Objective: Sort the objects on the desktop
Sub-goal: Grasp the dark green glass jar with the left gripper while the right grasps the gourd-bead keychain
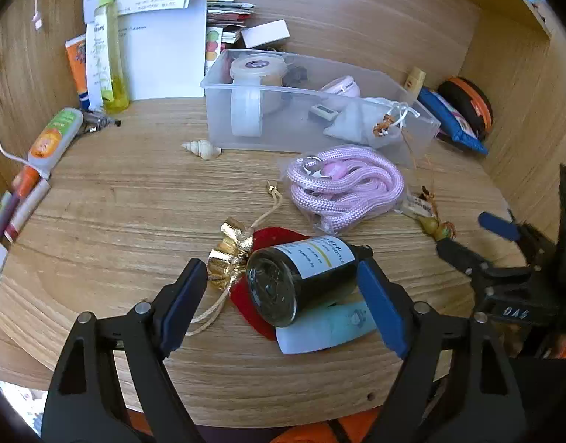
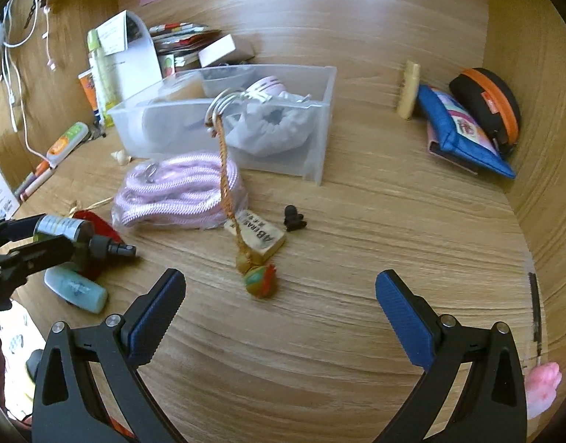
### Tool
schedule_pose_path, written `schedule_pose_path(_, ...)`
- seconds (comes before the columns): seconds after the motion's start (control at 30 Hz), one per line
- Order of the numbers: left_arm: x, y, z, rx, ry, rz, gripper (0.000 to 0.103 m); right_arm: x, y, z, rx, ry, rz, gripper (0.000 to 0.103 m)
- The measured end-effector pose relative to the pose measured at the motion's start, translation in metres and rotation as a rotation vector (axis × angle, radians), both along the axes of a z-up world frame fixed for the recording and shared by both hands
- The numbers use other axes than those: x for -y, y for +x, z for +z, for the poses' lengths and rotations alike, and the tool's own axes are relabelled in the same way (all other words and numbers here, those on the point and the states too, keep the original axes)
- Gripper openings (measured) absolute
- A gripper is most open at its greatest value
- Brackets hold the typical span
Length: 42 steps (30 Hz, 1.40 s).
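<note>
Reaching wide-open left gripper [image 1: 279,302] around the dark glass bottle with white label [image 1: 301,277], lying on its side on the wooden desk [image 1: 117,221]. Gripping nothing yet. Next, probably squeezing, lifting, carrying to the clear plastic bin [image 1: 412,136]. Waiting nearby with right gripper [image 2: 279,317], wide open, empty.

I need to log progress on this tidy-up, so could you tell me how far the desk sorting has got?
Partly done. The clear bin already holds a lidded tub, a white pouch and a pink case. In hand: the left gripper brackets the dark bottle, grip uncertain; the right gripper is open and empty. Still loose: pink rope, keychain charm, teal tube, seashell.
</note>
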<state>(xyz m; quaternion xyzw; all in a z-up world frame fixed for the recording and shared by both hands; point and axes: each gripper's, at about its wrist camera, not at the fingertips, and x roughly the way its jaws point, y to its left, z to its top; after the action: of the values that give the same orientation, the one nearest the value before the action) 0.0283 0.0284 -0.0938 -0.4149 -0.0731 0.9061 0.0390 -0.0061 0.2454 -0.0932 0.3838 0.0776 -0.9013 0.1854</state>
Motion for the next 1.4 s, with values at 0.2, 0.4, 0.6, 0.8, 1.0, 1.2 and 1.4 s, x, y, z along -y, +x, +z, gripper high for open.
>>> schedule_pose_path(0.2,-0.006,0.003,-0.001,-0.013,-0.019,0.003,0.083,0.002,-0.008,-0.009,0.048,-0.015,0.032,0.083)
schedule_pose_path(0.4,-0.02,0.002,-0.002,-0.011,-0.041,-0.047,0.084,0.005,-0.01,-0.012,0.062,-0.016,0.037,0.066)
schedule_pose_path(0.6,-0.023,0.001,-0.003,-0.03,-0.038,-0.061,0.083,0.01,-0.01,-0.011,0.036,0.004,0.043,0.042)
schedule_pose_path(0.8,-0.016,0.002,0.003,-0.061,-0.002,-0.057,0.055,0.01,-0.009,-0.007,0.044,-0.02,0.059,0.023)
schedule_pose_path(1.0,-0.005,0.001,0.005,-0.062,0.054,-0.053,0.052,0.008,-0.006,0.004,0.024,-0.068,0.065,0.023)
schedule_pose_path(1.2,-0.001,0.004,0.017,-0.094,0.053,-0.043,0.049,0.005,-0.003,0.018,0.0,-0.126,0.071,0.023)
schedule_pose_path(1.4,0.003,0.003,0.028,-0.118,0.024,-0.029,0.048,0.003,-0.005,0.024,-0.006,-0.149,0.08,0.023)
